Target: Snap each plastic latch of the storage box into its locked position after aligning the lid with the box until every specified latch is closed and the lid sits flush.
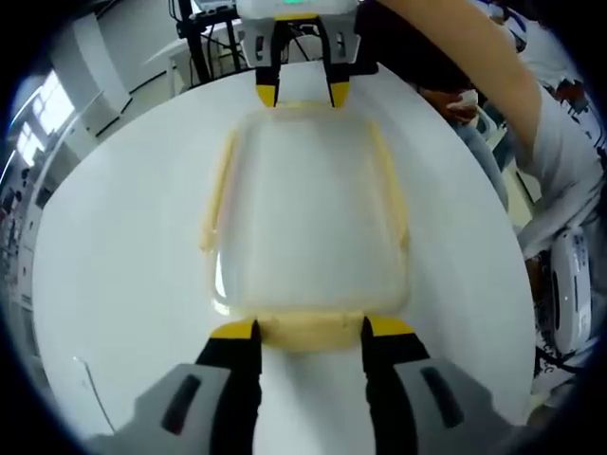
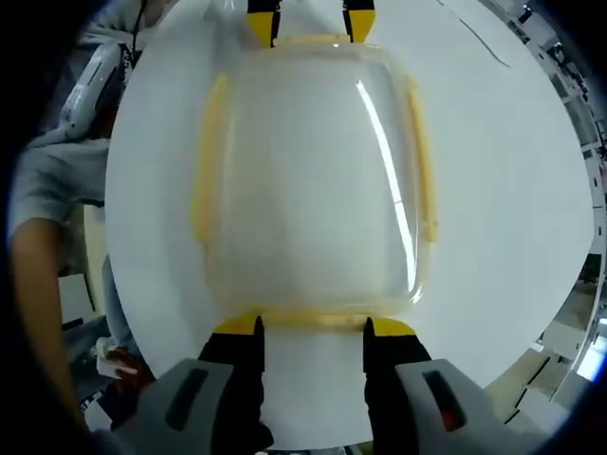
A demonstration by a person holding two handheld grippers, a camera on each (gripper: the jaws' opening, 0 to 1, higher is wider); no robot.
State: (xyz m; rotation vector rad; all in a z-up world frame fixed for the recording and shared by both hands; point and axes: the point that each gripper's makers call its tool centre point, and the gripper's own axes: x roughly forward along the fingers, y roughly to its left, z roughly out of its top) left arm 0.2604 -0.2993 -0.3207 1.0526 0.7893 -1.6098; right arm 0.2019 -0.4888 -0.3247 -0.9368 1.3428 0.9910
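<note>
A clear plastic storage box [image 1: 308,209] with its lid on rests on a round white table [image 1: 114,265]. Pale yellow latches run along its sides [image 1: 220,194] [image 1: 391,190] and ends. My left gripper [image 1: 311,332] stands open, its yellow-tipped jaws on either side of the near end latch [image 1: 308,327]. Across the box, my right gripper [image 1: 302,93] faces it at the far end latch. In the right gripper view, the right gripper [image 2: 313,327] is open around its near end latch [image 2: 313,319], and the left gripper [image 2: 311,24] shows at the top beyond the box [image 2: 313,171].
A person's arm [image 1: 474,66] and grey sleeve [image 1: 560,161] reach over the table's right edge in the left gripper view, and show as an arm [image 2: 38,275] in the right gripper view. Stands and furniture [image 1: 199,38] lie beyond the table.
</note>
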